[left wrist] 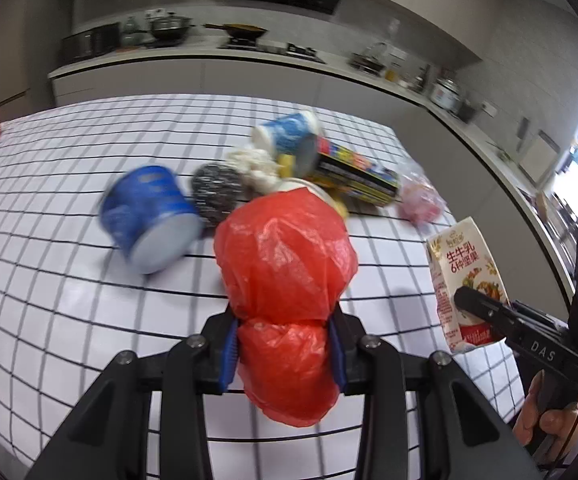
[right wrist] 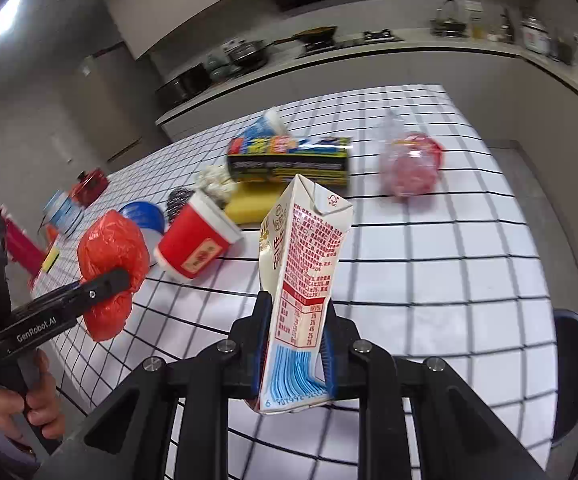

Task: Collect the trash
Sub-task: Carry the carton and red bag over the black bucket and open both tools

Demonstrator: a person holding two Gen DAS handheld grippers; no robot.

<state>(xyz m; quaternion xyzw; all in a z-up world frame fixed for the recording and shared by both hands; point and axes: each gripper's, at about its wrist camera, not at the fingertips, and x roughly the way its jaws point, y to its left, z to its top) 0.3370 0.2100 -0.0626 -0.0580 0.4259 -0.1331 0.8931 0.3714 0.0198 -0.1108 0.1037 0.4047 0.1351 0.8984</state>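
My left gripper (left wrist: 285,320) is shut on a crumpled red plastic bag (left wrist: 285,256) and holds it above the checked tablecloth (left wrist: 69,208); the bag also shows in the right wrist view (right wrist: 111,248). My right gripper (right wrist: 295,312) is shut on a white milk carton (right wrist: 305,264) with red print, held upright above the table; the carton also shows at the right of the left wrist view (left wrist: 465,280). A pile of trash lies beyond: a blue tub (left wrist: 149,216), a steel scourer (left wrist: 217,190), a blue paper cup (left wrist: 289,132), a black-and-yellow box (left wrist: 353,172) and a red paper cup (right wrist: 197,240).
A clear bag with pink contents (right wrist: 409,160) lies apart at the table's right. A yellow sponge (right wrist: 249,204) and white crumpled tissue (right wrist: 215,178) sit in the pile. Red items (right wrist: 89,184) lie at the far left. A dark stool (right wrist: 573,364) stands by the right edge. A kitchen counter (left wrist: 217,60) runs behind.
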